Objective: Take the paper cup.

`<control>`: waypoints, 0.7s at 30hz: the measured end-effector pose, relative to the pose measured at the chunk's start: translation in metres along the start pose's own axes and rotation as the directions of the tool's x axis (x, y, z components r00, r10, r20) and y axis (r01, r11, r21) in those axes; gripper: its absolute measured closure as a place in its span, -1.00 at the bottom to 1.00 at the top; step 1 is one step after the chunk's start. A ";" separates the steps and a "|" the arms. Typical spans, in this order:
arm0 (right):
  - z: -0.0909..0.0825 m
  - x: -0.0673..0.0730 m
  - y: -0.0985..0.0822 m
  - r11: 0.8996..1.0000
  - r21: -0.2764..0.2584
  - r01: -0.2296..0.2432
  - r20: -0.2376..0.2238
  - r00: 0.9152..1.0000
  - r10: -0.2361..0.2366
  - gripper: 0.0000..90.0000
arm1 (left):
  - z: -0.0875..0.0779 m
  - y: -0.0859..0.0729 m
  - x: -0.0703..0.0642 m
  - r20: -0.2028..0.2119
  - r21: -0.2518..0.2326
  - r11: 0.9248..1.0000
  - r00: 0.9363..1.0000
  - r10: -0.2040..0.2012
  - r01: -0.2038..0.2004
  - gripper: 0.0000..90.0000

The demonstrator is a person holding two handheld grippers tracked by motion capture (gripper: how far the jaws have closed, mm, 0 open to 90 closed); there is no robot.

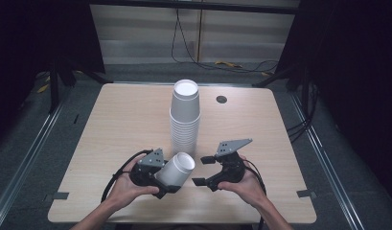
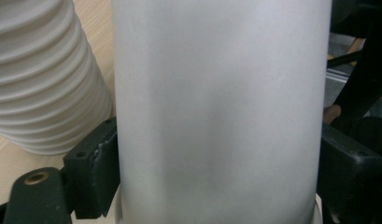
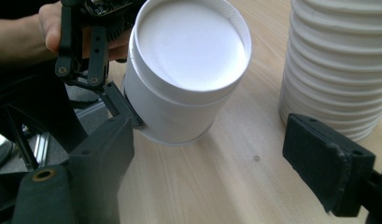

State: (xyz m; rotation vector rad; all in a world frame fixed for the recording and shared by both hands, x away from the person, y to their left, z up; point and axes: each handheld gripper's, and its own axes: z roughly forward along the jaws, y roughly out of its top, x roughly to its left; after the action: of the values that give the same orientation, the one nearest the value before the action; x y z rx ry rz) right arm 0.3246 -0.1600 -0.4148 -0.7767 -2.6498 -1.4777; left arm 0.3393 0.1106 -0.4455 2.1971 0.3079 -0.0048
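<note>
Near the front of the pale wooden worktop [image 1: 112, 124], our left gripper [image 1: 150, 173] pinches a single white paper cup [image 1: 177, 168] by its sides; we keep it steady, unsquashed. Its long axis tilts, mouth toward our spread-fingered right gripper [image 1: 203, 170], beside the tall white stack [image 1: 185, 117]

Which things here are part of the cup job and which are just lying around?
In the job: white paper cup in the left tongs; tall cup stack; open right tongs.
Lying about: round grommet hole; floor cables.
</note>
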 end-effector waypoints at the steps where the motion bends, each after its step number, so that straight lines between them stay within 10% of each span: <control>1: 0.001 0.000 0.001 1.000 0.010 0.004 0.001 1.000 -0.004 -0.63 | 0.000 0.000 0.001 -0.007 0.013 1.000 1.000 0.009 -0.009 -0.67; 21: 0.003 -0.001 0.000 0.995 0.082 0.052 0.043 0.997 -0.056 -0.67 | 0.006 0.006 -0.001 -0.011 0.133 0.988 0.997 0.076 -0.074 -0.67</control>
State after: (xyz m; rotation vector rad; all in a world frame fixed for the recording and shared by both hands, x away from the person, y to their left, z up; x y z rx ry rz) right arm 0.3262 -0.1580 -0.4171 -0.7470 -2.7658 -1.3707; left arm 0.3404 0.1021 -0.4446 2.3400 0.2397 0.0341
